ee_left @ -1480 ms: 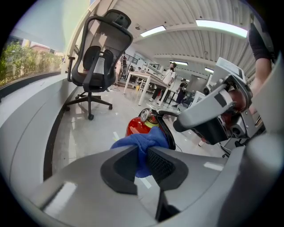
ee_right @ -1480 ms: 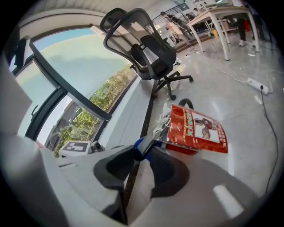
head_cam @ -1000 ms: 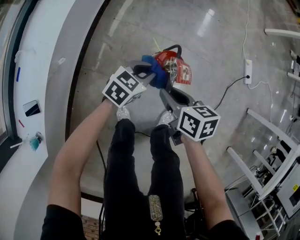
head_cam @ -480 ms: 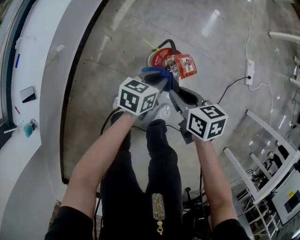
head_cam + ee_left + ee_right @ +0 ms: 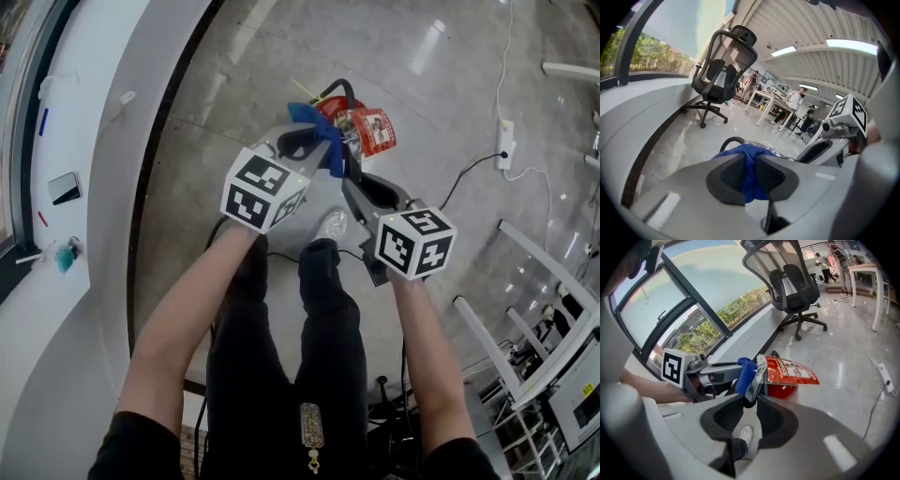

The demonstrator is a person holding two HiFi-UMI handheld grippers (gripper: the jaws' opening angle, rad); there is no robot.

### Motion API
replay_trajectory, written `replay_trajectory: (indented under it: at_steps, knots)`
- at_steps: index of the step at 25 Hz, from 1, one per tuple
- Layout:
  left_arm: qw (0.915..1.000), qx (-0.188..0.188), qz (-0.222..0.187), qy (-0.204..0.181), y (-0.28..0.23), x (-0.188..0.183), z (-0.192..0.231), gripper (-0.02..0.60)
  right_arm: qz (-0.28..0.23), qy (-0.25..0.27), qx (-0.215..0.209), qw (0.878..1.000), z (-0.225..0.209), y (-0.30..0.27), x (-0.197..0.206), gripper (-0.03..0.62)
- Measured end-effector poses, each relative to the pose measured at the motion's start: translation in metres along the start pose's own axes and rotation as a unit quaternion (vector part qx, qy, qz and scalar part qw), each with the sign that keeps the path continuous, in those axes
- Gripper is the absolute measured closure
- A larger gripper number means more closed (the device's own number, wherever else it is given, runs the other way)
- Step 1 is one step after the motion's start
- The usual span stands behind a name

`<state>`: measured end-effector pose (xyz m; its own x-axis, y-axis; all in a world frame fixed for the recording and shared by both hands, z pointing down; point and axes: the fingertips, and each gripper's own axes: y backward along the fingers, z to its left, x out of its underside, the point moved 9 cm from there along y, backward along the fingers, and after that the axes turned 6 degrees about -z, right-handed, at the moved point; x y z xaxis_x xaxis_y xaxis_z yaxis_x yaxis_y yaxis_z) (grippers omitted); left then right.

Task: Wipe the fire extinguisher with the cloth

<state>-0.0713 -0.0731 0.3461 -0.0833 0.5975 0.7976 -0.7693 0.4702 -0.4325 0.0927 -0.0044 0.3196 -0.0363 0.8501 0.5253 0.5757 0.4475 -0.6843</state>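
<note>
Head view: the fire extinguisher [image 5: 328,107] sits on the floor. The left gripper [image 5: 309,145] holds the blue cloth [image 5: 328,155] by its top, so wiping looks barely begun. Left gripper view: the jaws squeeze the cloth tight. Only the right gripper view shows the right gripper [image 5: 750,398] well — its jaws have just been closing, and they pinch the handle [image 5: 752,383].

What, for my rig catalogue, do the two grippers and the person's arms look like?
The left gripper and right gripper have light grey moulded bodies with dark, ribbed jaw pads. The left cube and right cube are white with black square markers. The arms are bare below short black sleeves.
</note>
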Motion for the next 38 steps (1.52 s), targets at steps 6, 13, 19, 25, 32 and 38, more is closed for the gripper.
replay_trajectory:
  at_steps: [6, 13, 19, 25, 32, 38]
  knots:
    - [0.9998, 0.015, -0.008, 0.01, -0.022, -0.013, 0.027, 0.529, -0.005, 0.0, 0.002, 1.0, 0.002, -0.001, 0.0, 0.503]
    - [0.9993, -0.002, 0.019, 0.033, -0.031, 0.002, 0.041, 0.534, -0.011, -0.004, 0.002, 1.0, 0.001, 0.001, 0.001, 0.503]
    - [0.9985, 0.017, 0.041, 0.034, -0.017, 0.014, 0.025, 0.535, -0.012, -0.006, 0.003, 1.0, -0.001, 0.002, 0.001, 0.503]
    - [0.9994, 0.029, 0.011, 0.013, -0.021, -0.015, 0.023, 0.534, -0.016, -0.009, 0.01, 1.0, 0.001, 0.001, 0.001, 0.503]
    - [0.9969, 0.049, 0.052, -0.033, -0.055, -0.026, 0.045, 0.534, -0.014, -0.007, 0.01, 1.0, 0.002, 0.001, 0.001, 0.503]
    - [0.9926, 0.056, 0.086, -0.065, -0.082, -0.021, 0.066, 0.534, -0.006, 0.021, 0.022, 1.0, 0.007, 0.002, 0.001, 0.503]
